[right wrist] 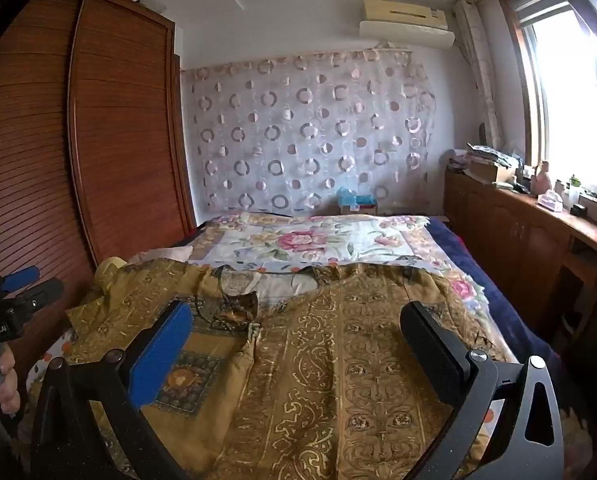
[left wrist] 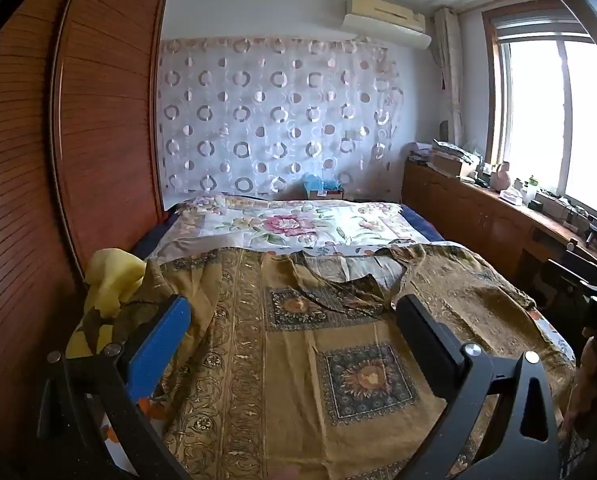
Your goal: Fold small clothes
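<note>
A brown-gold patterned garment (left wrist: 318, 344) lies spread flat on the bed, its neckline toward the far side. The right wrist view shows the same garment (right wrist: 338, 352) from nearer its right half. My left gripper (left wrist: 294, 320) hovers open above the garment, one blue pad and one black pad wide apart, nothing between them. My right gripper (right wrist: 298, 328) is likewise open over the cloth and holds nothing. The left gripper (right wrist: 18, 292) also shows at the left edge of the right wrist view, held by a hand.
A yellow cloth (left wrist: 114, 276) lies bunched at the garment's left. A floral bedspread (left wrist: 290, 228) covers the far bed. A wooden wardrobe (left wrist: 98, 128) stands left; a low wooden cabinet (left wrist: 478, 216) with clutter runs under the window at right.
</note>
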Action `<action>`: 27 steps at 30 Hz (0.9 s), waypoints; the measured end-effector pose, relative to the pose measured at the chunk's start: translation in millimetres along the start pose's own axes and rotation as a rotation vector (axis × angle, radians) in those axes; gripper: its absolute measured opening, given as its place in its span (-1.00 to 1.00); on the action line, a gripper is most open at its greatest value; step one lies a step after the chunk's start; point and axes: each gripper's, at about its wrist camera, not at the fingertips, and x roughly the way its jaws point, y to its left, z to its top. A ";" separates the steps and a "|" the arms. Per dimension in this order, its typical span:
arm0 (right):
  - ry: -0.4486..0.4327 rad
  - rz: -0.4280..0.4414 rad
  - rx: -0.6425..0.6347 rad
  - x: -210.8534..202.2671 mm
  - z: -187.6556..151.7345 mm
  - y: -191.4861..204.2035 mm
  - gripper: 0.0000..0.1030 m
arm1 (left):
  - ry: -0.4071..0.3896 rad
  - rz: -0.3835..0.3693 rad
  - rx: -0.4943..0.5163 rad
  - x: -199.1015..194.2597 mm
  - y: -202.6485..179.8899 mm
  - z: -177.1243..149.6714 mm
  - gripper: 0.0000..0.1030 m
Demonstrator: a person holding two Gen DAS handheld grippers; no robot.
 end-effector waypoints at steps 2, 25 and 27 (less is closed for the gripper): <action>0.004 0.004 0.015 0.5 -0.2 -1.6 1.00 | -0.034 -0.005 -0.015 -1.7 0.6 -0.7 1.00; -0.003 0.007 -0.001 -0.2 0.5 2.2 1.00 | -0.029 -0.001 -0.007 -3.4 -0.2 -1.6 1.00; -0.003 0.006 -0.001 -0.4 0.5 2.3 1.00 | -0.030 -0.001 -0.005 -3.6 -0.2 -1.5 1.00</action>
